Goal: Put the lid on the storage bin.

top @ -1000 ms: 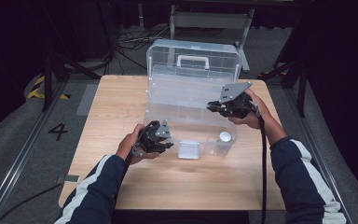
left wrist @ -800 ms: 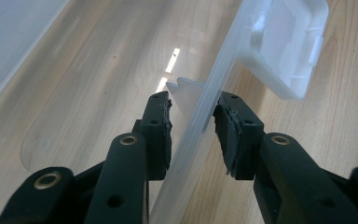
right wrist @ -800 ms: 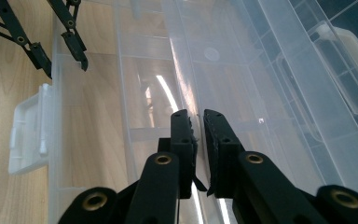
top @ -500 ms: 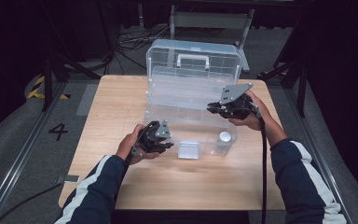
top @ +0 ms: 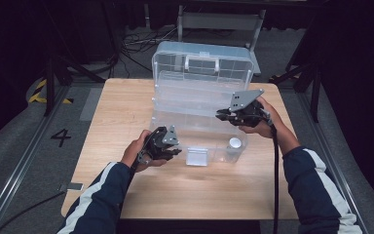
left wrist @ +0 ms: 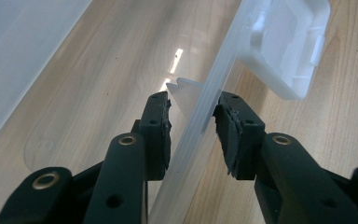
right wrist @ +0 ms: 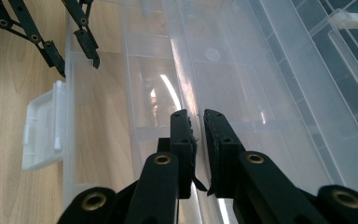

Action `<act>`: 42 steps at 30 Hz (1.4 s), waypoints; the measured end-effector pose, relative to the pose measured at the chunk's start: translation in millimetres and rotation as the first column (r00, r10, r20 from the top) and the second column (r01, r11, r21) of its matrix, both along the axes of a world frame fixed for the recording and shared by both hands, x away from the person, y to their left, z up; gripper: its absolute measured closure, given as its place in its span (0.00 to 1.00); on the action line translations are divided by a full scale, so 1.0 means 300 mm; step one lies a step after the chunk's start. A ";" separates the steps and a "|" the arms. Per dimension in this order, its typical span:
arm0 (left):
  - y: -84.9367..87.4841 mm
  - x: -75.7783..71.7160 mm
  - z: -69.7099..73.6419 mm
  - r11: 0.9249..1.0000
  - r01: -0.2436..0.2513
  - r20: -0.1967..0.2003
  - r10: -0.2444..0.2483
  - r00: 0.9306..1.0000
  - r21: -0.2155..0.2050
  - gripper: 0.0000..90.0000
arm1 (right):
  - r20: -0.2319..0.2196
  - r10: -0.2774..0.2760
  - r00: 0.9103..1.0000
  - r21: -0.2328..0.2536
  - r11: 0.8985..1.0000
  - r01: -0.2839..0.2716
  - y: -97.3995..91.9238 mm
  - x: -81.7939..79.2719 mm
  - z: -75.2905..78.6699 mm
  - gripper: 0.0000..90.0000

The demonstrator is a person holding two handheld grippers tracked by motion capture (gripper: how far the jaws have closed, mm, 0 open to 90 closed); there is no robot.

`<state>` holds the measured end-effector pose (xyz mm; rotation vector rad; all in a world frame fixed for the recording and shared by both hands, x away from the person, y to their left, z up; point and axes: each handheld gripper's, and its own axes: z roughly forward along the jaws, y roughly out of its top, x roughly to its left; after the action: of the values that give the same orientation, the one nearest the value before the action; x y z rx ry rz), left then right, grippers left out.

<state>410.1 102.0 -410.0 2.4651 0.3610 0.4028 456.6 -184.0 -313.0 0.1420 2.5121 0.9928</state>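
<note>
A clear plastic toolbox [top: 199, 105] stands open on the wooden table, its lid [top: 202, 66] upright at the back. My left gripper [top: 168, 146] is at the box's front left. Its pads grip the translucent front wall [left wrist: 200, 126] from both sides, close to the front latch [left wrist: 284, 46]. My right gripper [top: 224, 116] hovers over the box's right side, shut on a thin clear inner edge [right wrist: 196, 135] that runs between its pads. The left gripper [right wrist: 77, 63] also shows far off in the right gripper view, beside the latch [right wrist: 42, 130].
A small clear bottle with a white cap [top: 233, 144] stands inside the box at the front right. The latch [top: 197, 156] lies flat on the table [top: 185, 195] in front of the box. Cables and a stand sit beyond the table's far edge.
</note>
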 end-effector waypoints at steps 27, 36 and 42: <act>0.012 -0.009 0.019 0.999 -0.004 0.008 0.004 1.000 -0.037 0.74 | -0.010 0.006 1.000 0.016 1.000 -0.006 -0.009 -0.006 -0.008 0.92; 0.055 -0.017 0.035 0.999 -0.030 0.009 0.031 0.999 -0.040 0.73 | -0.009 -0.002 1.000 0.026 1.000 0.003 -0.010 -0.012 -0.013 0.92; 0.066 -0.018 0.037 0.998 -0.041 0.011 0.041 0.999 -0.037 0.73 | -0.011 -0.003 1.000 0.033 0.999 0.004 -0.011 -0.012 -0.015 0.91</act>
<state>404.7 121.7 -398.8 2.4218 0.4113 0.4233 453.1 -187.3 -317.5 0.1620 2.5056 1.0349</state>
